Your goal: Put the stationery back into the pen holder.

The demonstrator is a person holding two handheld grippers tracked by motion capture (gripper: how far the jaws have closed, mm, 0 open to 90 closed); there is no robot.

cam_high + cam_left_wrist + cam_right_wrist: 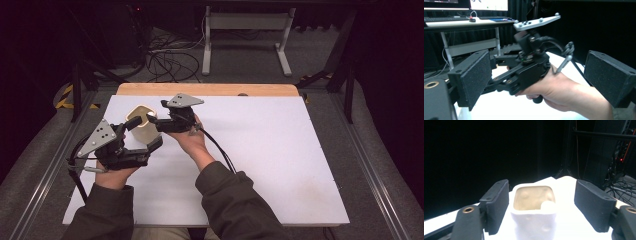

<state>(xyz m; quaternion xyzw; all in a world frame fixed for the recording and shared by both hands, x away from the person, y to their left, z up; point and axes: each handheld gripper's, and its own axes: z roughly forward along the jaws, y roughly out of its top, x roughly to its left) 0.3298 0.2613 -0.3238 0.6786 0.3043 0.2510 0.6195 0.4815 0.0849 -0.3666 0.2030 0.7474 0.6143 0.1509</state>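
Counted on the white table top (260, 165): one cream square cup (142, 124), with one small white ball (548, 206) resting inside at its rim. Two handheld grippers, a left gripper (142, 137) and a right gripper (152, 119), each with two black jaws and one grey three-cornered plate. Beyond the table, one white frame (245, 30) on the floor.

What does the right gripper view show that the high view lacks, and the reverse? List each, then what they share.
Right gripper view: a close look down into the cup, its beige dimpled inside, and a small white ball at the rim.
High view: the left gripper, both sleeves, the wooden table edge and the floor beyond.
Both: the cup, the white board under it, and the right gripper with its jaws open at the cup.
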